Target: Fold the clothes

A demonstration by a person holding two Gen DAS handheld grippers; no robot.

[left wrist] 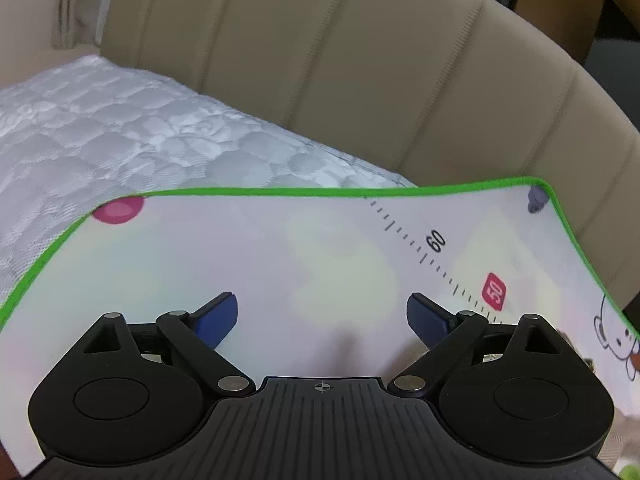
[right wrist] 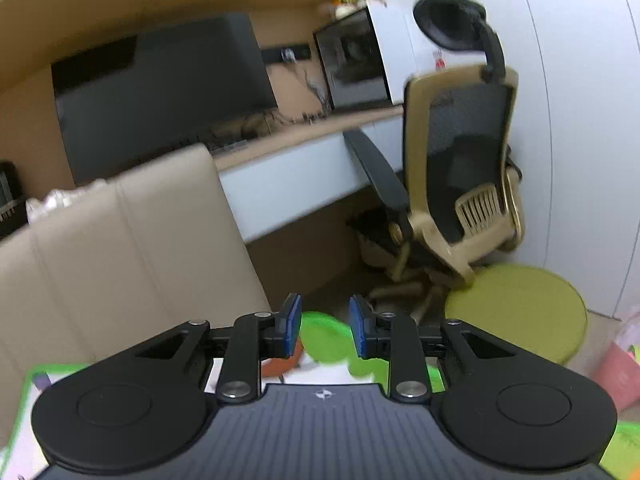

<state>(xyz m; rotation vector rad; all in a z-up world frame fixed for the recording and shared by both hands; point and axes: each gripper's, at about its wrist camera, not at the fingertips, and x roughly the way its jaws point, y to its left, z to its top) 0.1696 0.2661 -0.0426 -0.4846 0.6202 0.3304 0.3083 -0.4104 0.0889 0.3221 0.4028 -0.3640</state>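
Observation:
A white printed cloth with a green hem, a ruler print and cartoon figures lies spread flat on the bed in the left wrist view. My left gripper hovers over its middle, jaws wide open, with nothing between the blue pads. In the blurred right wrist view my right gripper points out past the bed edge. Its pads stand a narrow gap apart and grip nothing. A green-edged part of the cloth shows below and behind that gap, and more of it at the lower left.
A quilted white mattress extends left of the cloth, with a beige padded headboard behind it. Beyond the bed stand an office chair, a round green cushion on the floor, and a desk with a monitor.

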